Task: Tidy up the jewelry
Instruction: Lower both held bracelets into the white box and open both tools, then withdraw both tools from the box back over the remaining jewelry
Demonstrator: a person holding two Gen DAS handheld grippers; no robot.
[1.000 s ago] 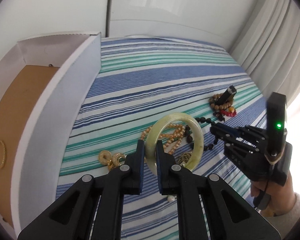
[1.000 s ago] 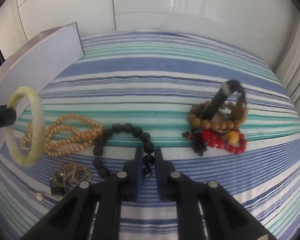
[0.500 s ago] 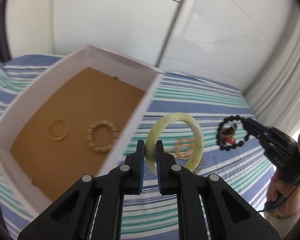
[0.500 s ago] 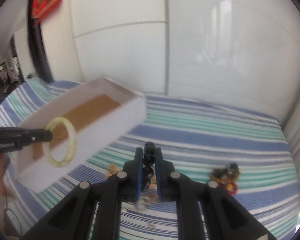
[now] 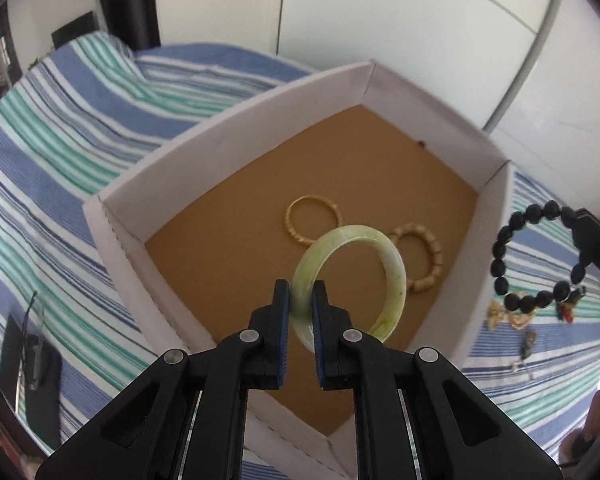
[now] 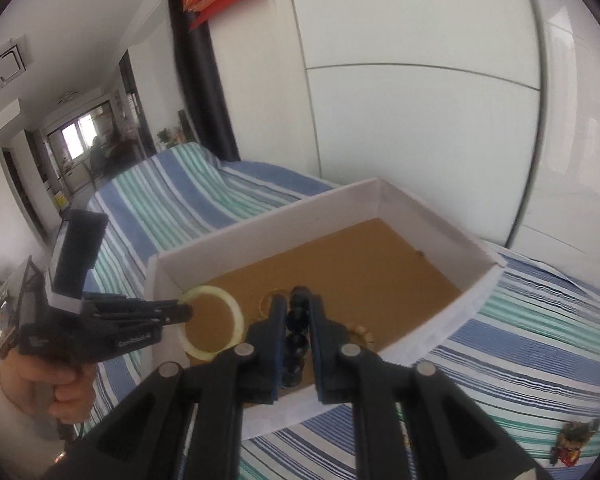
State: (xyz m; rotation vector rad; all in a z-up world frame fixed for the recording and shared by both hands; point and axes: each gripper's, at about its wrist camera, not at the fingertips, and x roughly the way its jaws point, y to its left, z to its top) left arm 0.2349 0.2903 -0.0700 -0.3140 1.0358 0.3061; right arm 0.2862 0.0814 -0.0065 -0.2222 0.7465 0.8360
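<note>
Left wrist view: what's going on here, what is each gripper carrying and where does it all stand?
A person is sorting jewelry with a handheld gripper in each hand. The left gripper is shut on a pale green bangle, held above the white box with the brown floor. The right gripper is shut on a black bead bracelet, near the box's right wall. Two golden bracelets already lie inside. More jewelry is on the striped bedspread.
</note>
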